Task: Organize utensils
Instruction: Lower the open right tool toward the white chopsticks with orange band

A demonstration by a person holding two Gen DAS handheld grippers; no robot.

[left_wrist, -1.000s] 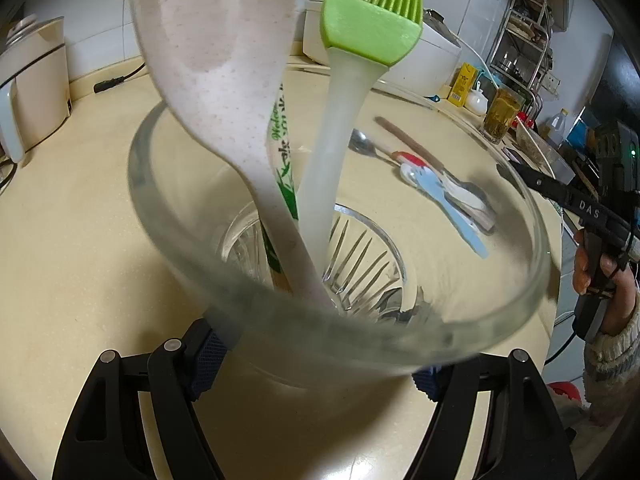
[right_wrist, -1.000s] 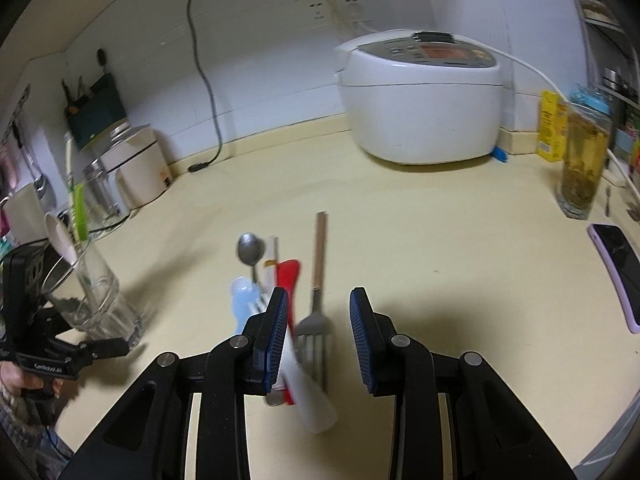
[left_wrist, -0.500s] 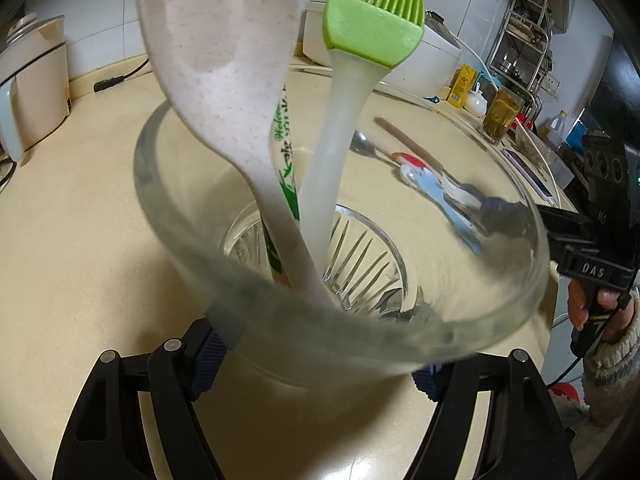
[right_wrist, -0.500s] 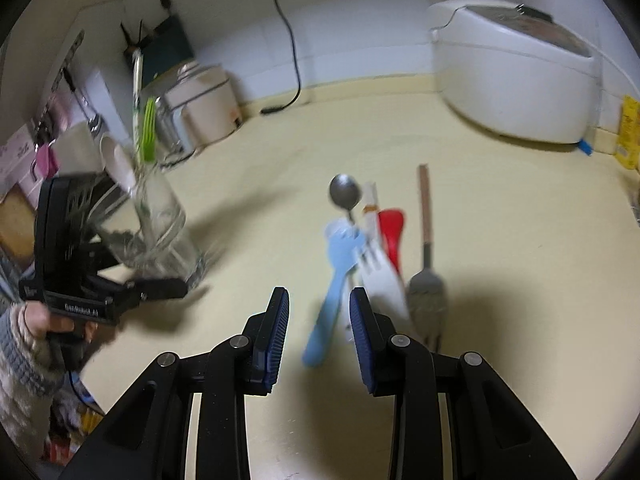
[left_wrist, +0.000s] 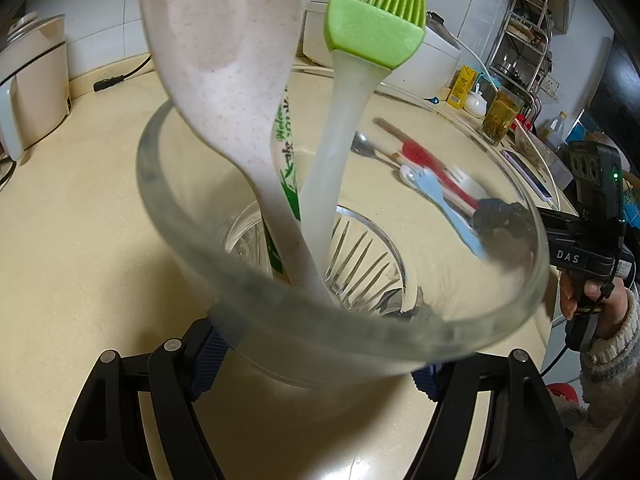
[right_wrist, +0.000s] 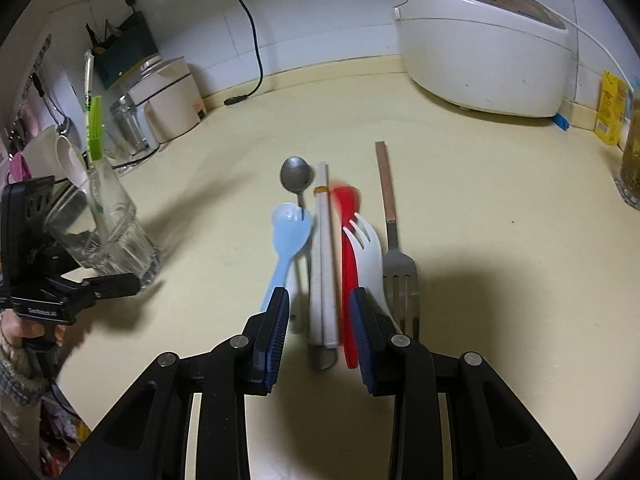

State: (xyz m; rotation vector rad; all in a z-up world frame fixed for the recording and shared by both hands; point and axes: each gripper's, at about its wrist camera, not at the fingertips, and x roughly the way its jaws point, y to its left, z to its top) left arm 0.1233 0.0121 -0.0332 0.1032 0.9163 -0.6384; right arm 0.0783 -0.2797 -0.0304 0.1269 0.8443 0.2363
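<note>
A clear glass tumbler (left_wrist: 280,344) stands on the counter, and my left gripper (left_wrist: 316,364) is shut on its lower sides. Inside it lean a speckled white paddle (left_wrist: 224,40), a green silicone brush (left_wrist: 376,24) and a green-printed white handle (left_wrist: 286,140). A row of utensils lies on the counter: a metal spoon (right_wrist: 295,174), a light-blue spork (right_wrist: 286,240), white chopsticks (right_wrist: 323,260), a red spoon (right_wrist: 348,216), a white fork (right_wrist: 370,248) and a wooden-handled metal fork (right_wrist: 390,216). My right gripper (right_wrist: 319,300) is open, low over their near ends. The chopsticks and red spoon lie between its pads, untouched.
A white rice cooker (right_wrist: 480,40) stands at the back right. A beige appliance (right_wrist: 168,96) and jar sit at the back left, a loose plug (right_wrist: 236,100) by the wall. A glass of tea (right_wrist: 632,160), a yellow carton (right_wrist: 610,108) and a phone (left_wrist: 528,176) line the right edge.
My right gripper has come down and closer to the utensil row, and it now straddles the chopsticks' near ends. Its jaws kept the same width. The left gripper and tumbler stayed put.
</note>
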